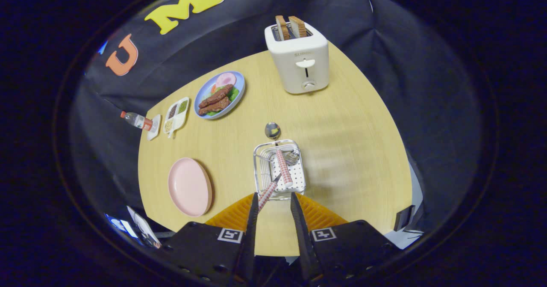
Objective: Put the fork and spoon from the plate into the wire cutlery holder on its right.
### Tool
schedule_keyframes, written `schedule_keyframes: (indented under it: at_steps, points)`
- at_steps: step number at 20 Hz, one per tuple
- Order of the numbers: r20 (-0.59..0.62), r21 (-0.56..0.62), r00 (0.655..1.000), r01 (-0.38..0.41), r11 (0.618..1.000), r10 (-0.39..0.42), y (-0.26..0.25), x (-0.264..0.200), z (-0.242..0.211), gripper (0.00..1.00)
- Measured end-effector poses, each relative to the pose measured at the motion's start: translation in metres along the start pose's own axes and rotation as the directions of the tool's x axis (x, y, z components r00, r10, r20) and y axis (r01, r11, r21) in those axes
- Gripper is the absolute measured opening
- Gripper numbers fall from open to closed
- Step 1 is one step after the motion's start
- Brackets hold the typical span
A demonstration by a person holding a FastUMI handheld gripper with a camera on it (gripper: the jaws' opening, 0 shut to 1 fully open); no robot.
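Gripper view: the tongs [274, 201] hang above the wire cutlery holder [279, 168] on the bench [342, 150], their fingers spread apart with a gap between them. A checked-handled utensil [268, 192] leans against the left finger, its far end reaching down into the holder; whether the finger bears any of its weight I cannot tell, and nothing pinches it from both sides. A second checked handle [284, 167] lies inside the holder, and a metal head shows beside it; which piece is the fork and which the spoon I cannot tell. The pink plate [189, 187], left of the holder, carries nothing.

Risk, as I judge it: the leaning utensil is propped, not settled. Drawing the tongs away could drag the handle, so that it tips out over the holder's near rim or nudges the light holder along the bench.

Count: two checked handles, one holder, one pink plate, one blue plate of food [219, 95] beyond it, one divided tray [176, 114], one bottle [136, 120], one toaster [298, 58] with two slices, and one small round object [272, 130] just beyond the holder.
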State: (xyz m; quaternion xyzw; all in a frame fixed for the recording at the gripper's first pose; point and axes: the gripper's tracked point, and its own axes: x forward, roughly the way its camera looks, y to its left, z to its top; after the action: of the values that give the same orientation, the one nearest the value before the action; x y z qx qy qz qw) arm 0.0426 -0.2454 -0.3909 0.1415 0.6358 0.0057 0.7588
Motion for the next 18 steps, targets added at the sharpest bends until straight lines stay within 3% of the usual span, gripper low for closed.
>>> schedule_keyframes:
  at_steps: [4, 10, 11, 15, 18]
  points:
    - [0.049, 0.006, 0.999, -0.014, 1.000, 0.014, 0.011, -0.013, 0.000, 0.44]
    - [0.187, -0.065, 0.982, 0.007, 0.998, 0.006, 0.047, -0.044, 0.010, 0.64]
    - [0.217, -0.079, 0.976, 0.005, 0.997, 0.013, 0.057, -0.050, 0.011, 0.72]
    - [0.331, -0.129, 0.943, 0.013, 0.992, 0.031, 0.101, -0.074, 0.014, 0.88]
    - [0.445, -0.173, 0.894, 0.022, 0.985, 0.058, 0.141, -0.103, 0.019, 0.94]
